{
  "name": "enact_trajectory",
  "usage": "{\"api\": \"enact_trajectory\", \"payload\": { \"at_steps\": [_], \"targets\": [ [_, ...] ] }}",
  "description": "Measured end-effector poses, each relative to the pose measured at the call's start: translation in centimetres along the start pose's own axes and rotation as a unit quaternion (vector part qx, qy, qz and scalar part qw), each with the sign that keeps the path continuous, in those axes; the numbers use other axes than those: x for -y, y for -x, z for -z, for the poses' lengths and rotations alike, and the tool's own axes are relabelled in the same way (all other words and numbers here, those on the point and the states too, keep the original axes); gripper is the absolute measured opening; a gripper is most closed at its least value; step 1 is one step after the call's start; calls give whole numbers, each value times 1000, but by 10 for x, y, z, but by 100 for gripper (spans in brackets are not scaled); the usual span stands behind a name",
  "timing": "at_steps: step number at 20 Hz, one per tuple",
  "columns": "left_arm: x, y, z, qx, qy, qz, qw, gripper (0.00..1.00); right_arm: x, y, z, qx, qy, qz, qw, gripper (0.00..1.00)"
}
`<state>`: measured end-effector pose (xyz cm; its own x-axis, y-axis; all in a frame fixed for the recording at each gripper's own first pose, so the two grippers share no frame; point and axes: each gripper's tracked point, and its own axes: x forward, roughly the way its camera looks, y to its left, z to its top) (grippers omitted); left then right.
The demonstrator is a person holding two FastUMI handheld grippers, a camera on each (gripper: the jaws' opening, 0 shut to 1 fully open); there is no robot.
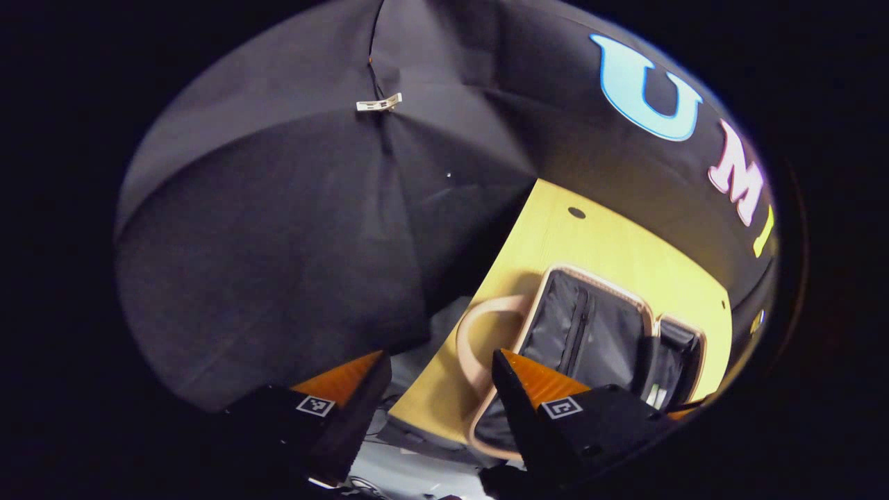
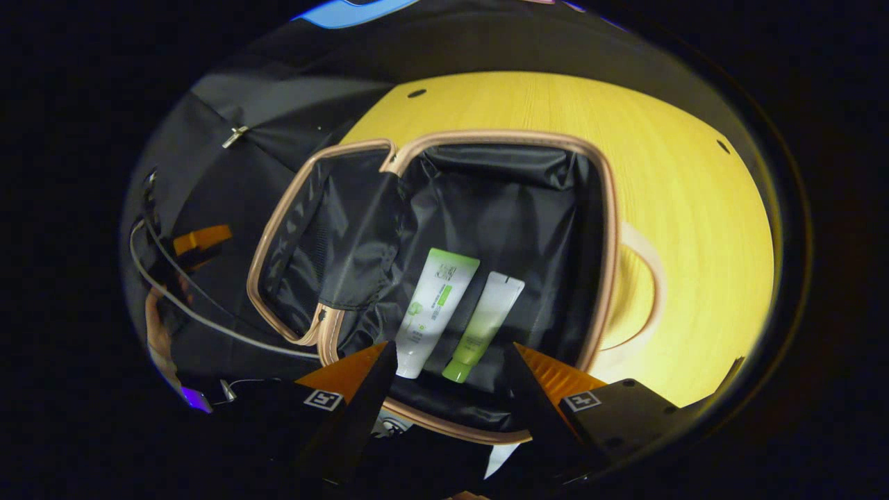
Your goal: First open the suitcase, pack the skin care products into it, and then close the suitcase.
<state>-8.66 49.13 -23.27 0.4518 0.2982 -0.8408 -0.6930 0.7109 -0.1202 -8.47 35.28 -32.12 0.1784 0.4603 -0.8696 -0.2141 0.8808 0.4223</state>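
Black lining is filling the open suitcase (image 2: 500,208) that the right gripper (image 2: 451,361) is hovering over, its fingers standing wide apart and gripping nothing, touching nothing. Just beyond the fingertips two skin care tubes are lying side by side on the case floor: a white tube (image 2: 434,309) with green printing, and a paler tube with a green cap (image 2: 486,323) just to its right. Printing on both is too small to read. Each finger block is carrying a small square coded marker rather than any legible word. The case's lid half (image 2: 326,236), edged in a pinkish-tan rim, is lying open to the left, and the case is resting on the yellow wooden table (image 2: 694,208).

In the left gripper view, the left gripper (image 1: 437,389) is likewise hanging spread open and empty, off the table's edge, with the same suitcase (image 1: 590,333) and its looped handle (image 1: 479,333) lying beyond its fingers on the table (image 1: 611,250).
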Motion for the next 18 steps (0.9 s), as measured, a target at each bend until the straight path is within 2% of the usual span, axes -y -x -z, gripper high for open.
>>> {"api": "enact_trajectory", "payload": {
  "at_steps": [3, 5, 9, 10, 11, 13, 14, 18],
  "targets": [
    [2, -41, 1, -52, 19, 4, 998, 92, 25, 23, -16, 37, -10, 21, 999, 98],
    [4, -66, 12, -90, 2, 2, 996, 92, 45, 36, -17, 48, -21, 40, 998, 98],
    [-11, -109, 40, -168, -32, -45, 984, 92, 76, 55, -5, 50, -46, 66, 996, 98],
    [-7, -114, 47, -186, -29, -37, 981, 90, 81, 57, -1, 49, -49, 71, 995, 98],
    [-3, -127, 53, -193, -22, -31, 980, 70, 85, 60, 3, 47, -52, 73, 995, 98],
    [6, -112, 38, -168, -35, -32, 985, 29, 87, 66, 7, 47, -56, 68, 995, 98],
    [12, -113, 37, -164, -38, -29, 985, 17, 87, 71, 6, 55, -57, 61, 995, 98],
    [35, -57, 8, -122, -69, 21, 990, 11, 73, 87, -15, 100, -40, 32, 994, 98]
  ]
}}
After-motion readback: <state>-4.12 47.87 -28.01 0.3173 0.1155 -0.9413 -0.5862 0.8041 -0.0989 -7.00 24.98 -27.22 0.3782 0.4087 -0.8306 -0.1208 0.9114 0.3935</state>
